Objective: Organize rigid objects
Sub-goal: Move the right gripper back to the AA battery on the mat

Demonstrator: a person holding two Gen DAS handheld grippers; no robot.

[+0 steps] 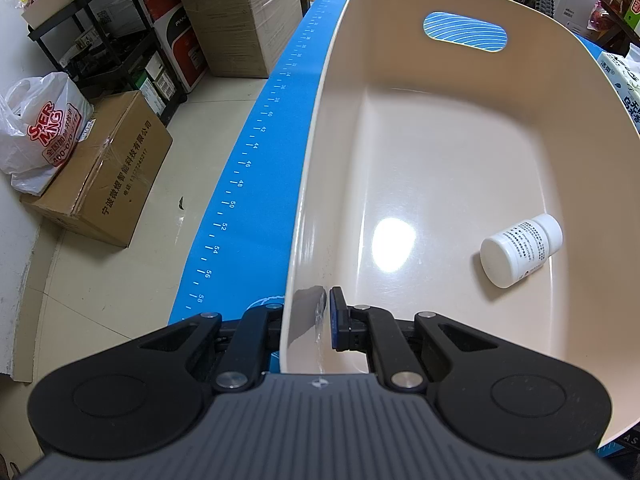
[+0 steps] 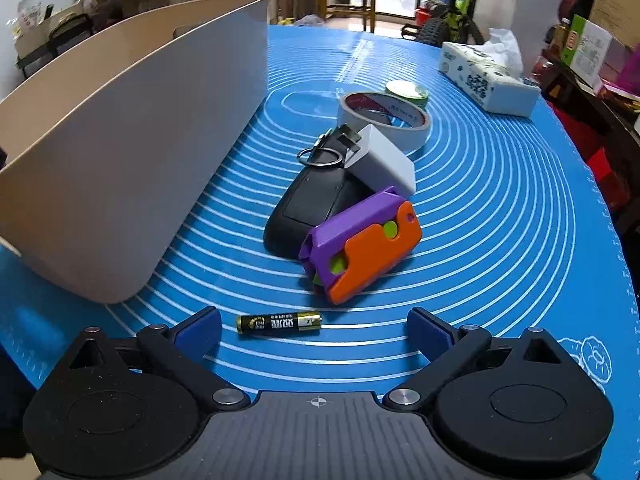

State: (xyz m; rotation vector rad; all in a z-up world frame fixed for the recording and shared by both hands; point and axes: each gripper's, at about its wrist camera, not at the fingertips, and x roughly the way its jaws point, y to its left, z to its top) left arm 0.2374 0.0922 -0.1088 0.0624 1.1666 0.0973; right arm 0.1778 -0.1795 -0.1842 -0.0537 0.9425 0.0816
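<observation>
My left gripper (image 1: pixel 308 320) is shut on the near rim of the beige plastic basket (image 1: pixel 320 128), one finger outside the wall and one inside. A white pill bottle (image 1: pixel 520 250) lies on its side in the basket. In the right wrist view the basket (image 2: pixel 120 160) stands at the left on the blue mat. My right gripper (image 2: pixel 314 330) is open and empty, low over the mat, with a black-and-gold battery (image 2: pixel 279 323) lying between its fingertips. Beyond lie a purple-and-orange toy (image 2: pixel 360 244), a black car key fob (image 2: pixel 308 204), a white charger (image 2: pixel 384 160) and a tape roll (image 2: pixel 384 118).
A green tape roll (image 2: pixel 407 92) and a tissue pack (image 2: pixel 488 80) lie further back on the blue mat (image 2: pixel 500 220). The table's left edge (image 1: pixel 240 184) drops to a floor with cardboard boxes (image 1: pixel 104 176) and a plastic bag (image 1: pixel 40 128).
</observation>
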